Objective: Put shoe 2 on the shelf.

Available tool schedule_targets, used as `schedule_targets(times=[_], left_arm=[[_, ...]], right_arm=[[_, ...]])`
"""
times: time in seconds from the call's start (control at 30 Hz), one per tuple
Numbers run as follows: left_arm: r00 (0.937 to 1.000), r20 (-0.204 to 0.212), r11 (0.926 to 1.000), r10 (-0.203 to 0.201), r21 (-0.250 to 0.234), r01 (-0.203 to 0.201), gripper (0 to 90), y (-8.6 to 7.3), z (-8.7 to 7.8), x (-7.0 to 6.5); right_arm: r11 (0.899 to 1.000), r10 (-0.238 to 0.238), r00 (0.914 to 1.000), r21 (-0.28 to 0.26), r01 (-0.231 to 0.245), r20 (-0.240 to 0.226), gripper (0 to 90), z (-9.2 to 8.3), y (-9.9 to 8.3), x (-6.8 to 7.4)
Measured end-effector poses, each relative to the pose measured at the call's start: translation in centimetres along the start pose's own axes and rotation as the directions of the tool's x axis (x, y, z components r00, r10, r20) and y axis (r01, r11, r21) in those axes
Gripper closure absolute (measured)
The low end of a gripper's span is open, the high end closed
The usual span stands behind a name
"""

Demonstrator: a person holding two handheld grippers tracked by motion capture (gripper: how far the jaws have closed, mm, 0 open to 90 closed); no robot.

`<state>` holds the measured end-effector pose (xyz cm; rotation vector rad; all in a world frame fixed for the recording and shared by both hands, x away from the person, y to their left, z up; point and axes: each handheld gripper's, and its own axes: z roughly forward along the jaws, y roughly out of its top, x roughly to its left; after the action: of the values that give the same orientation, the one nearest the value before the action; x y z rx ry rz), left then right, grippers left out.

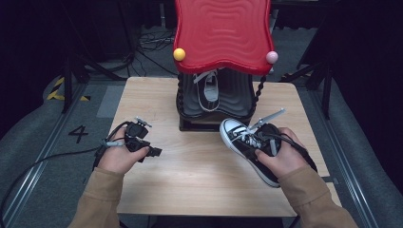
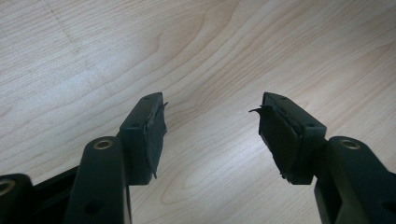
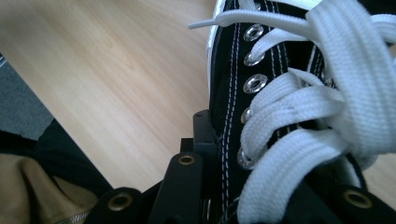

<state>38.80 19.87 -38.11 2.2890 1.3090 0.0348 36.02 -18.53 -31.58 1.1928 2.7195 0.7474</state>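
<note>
My right gripper clamped on black canvas sneaker with white laces and white rubber toe cap; jaws pinch eyelet side of upper, laces bunched against my pads. Sneaker held clear of light wooden table, toe angled away from me, toward red-topped toy shoe rack. 2nd matching sneaker sits on rack's black shelf beyond my jaws. My left gripper empty, jaws spread wide, bare tabletop beneath them, well apart from held sneaker.
</note>
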Motion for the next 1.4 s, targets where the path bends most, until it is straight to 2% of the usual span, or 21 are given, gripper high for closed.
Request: schedule_targets(times=[0.2, 0.27, 0.33, 0.43, 0.57, 0.7, 0.8, 0.97, 1.1, 1.17, 1.3, 1.4], left_arm=[[1.0, 0.008, 1.0, -0.001, 0.0, 0.001, 41.3, 0.1, 0.1, 0.2], [0.9999, 0.014, 1.0, 0.004, -0.001, -0.004, 41.2, 0.1, 0.0, 0.2], [0.9998, 0.021, 1.0, 0.004, 0.001, -0.004, 41.1, 0.0, 0.1, 0.1], [0.9997, 0.026, 1.0, 0.006, 0.005, -0.006, 40.9, 0.0, 0.1, 0.0], [0.9995, 0.03, 1.0, 0.007, 0.005, -0.007, 40.7, 0.0, 0.1, 0.0], [0.9994, 0.034, 1.0, -0.001, 0.007, 0.001, 40.4, -0.3, 0.1, 0.2], [0.9994, 0.033, 0.9999, -0.012, 0.01, 0.012, 40.4, -0.7, 0.0, 0.5], [0.9993, 0.021, 0.9995, -0.032, -0.001, 0.032, 40.4, -1.6, -0.7, 0.9], [0.9985, 0.016, 0.9986, -0.053, -0.003, 0.053, 40.3, -2.5, -1.1, 1.2], [0.9982, 0.008, 0.9982, -0.059, 0.001, 0.059, 40.4, -2.9, -1.3, 1.4], [0.9967, -0.001, 0.9967, -0.081, -0.002, 0.081, 40.3, -3.7, -1.6, 1.7], [0.9958, -0.008, 0.9958, -0.091, 0.003, 0.091, 40.2, -4.2, -1.6, 1.9]], right_arm=[[0.999, 0.016, 0.9996, -0.041, -0.015, 0.025, 86.5, -0.9, 1.8, -0.4], [0.997, 0.039, 0.9981, -0.067, -0.036, 0.047, 86.5, -1.2, 2.4, -0.8], [0.994, 0.071, 0.995, -0.092, -0.064, 0.07, 86.5, -1.2, 3.2, -1.5], [0.99, 0.094, 0.9914, -0.115, -0.083, 0.092, 86.5, -1.0, 3.9, -1.9], [0.985, 0.111, 0.9895, -0.14, -0.097, 0.093, 86.5, -0.7, 4.8, -2.2], [0.978, 0.145, 0.9825, -0.167, -0.125, 0.117, 86.4, -0.3, 6.1, -2.7], [0.968, 0.173, 0.9758, -0.203, -0.145, 0.133, 86.4, 0.0, 6.9, -2.9], [0.962, 0.19, 0.9691, -0.227, -0.152, 0.157, 86.3, 1.1, 8.2, -3.2], [0.948, 0.241, 0.9508, -0.255, -0.189, 0.194, 86.2, 2.2, 8.9, -3.7], [0.946, 0.246, 0.9445, -0.265, -0.185, 0.218, 86.2, 2.7, 9.2, -4.0], [0.946, 0.232, 0.9456, -0.278, -0.166, 0.228, 86.2, 3.5, 9.5, -4.3], [0.937, 0.247, 0.9438, -0.304, -0.175, 0.219, 86.2, 4.1, 9.8, -4.8]])
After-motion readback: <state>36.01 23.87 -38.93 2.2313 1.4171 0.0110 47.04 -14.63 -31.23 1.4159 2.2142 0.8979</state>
